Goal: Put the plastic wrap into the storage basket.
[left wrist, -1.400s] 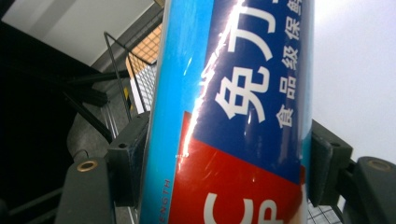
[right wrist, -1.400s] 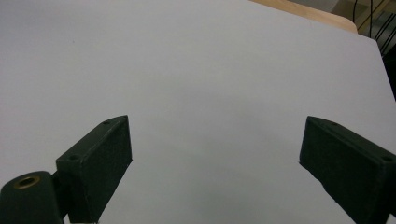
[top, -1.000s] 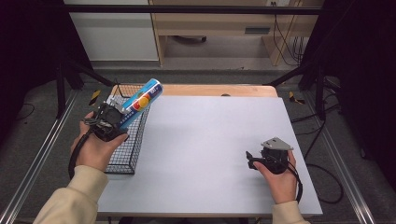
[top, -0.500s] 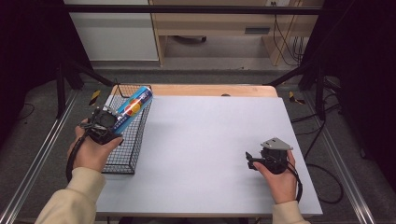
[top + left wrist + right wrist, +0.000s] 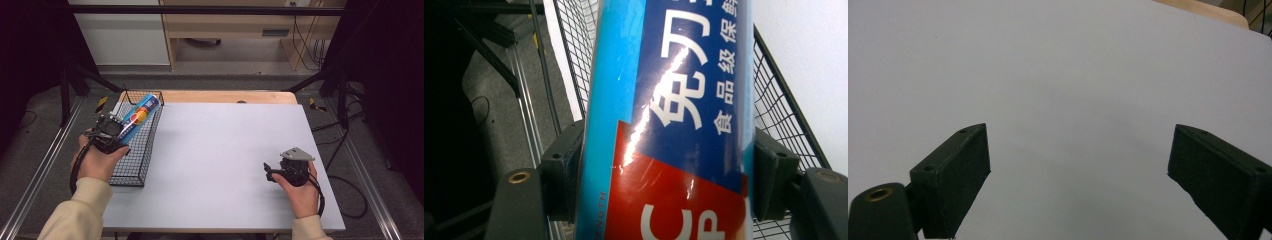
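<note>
The left gripper (image 5: 664,170) is clamped on a blue-and-red tube (image 5: 674,110), held tilted over the wire basket (image 5: 131,167). The glossy tube could slide or catch the rim. The right gripper (image 5: 1078,175) rests spread wide on the table (image 5: 225,150).

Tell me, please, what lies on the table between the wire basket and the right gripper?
Nothing: in the high view the grey tabletop is bare between the wire basket and the right gripper.
</note>
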Tool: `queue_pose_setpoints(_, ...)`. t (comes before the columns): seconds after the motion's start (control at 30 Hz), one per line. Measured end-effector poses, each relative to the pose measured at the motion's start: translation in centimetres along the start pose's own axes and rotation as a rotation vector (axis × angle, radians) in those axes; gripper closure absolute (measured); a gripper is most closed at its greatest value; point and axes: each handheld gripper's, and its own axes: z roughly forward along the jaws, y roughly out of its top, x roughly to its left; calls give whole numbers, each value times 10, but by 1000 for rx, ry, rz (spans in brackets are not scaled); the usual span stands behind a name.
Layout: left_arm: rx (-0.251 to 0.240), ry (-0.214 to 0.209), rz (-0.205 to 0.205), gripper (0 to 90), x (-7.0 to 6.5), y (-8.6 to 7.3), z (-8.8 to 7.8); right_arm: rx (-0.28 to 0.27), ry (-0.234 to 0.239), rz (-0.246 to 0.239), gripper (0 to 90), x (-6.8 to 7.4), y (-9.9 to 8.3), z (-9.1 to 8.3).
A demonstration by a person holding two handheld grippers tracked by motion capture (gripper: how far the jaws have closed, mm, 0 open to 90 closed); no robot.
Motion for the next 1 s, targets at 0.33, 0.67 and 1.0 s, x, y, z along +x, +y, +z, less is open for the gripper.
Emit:
queue_pose_setpoints(0.33,55,15,-18,309,5,0,8,6,13,-6,100,2,1,1)
queue_pose_setpoints(0.67,126,10,-43,310,7,-1,19,4,15,-18,101,2,0,0)
queue_pose_setpoints(1.0,174,-4,-46,311,4,2,31,2,22,-6,100,3,1,-1)
